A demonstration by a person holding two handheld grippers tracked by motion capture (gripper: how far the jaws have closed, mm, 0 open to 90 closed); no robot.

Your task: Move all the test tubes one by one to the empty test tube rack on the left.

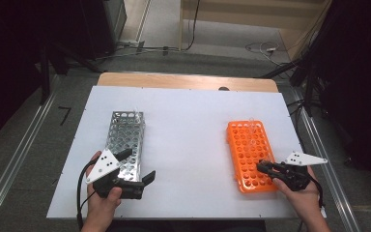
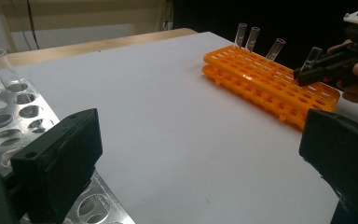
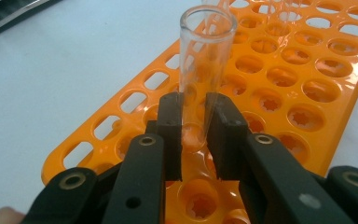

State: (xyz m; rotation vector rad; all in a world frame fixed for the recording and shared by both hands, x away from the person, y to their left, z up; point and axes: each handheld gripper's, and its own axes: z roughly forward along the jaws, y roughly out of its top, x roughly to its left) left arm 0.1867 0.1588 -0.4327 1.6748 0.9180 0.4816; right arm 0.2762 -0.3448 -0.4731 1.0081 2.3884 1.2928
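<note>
Right gripper clamps upright glass tube over orange rack.

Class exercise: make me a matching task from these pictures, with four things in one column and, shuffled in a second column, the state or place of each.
Things:
1. Orange rack
2. Metal rack
3. Left hand-held gripper
4. Right hand-held gripper

States or places:
A. jaws open, nothing between them
B. on the table's right side, holding several clear tubes
C. shut on a clear test tube
D. on the table's left side, one clear tube at its far end

Pairs: 1-B, 2-D, 3-A, 4-C
</note>
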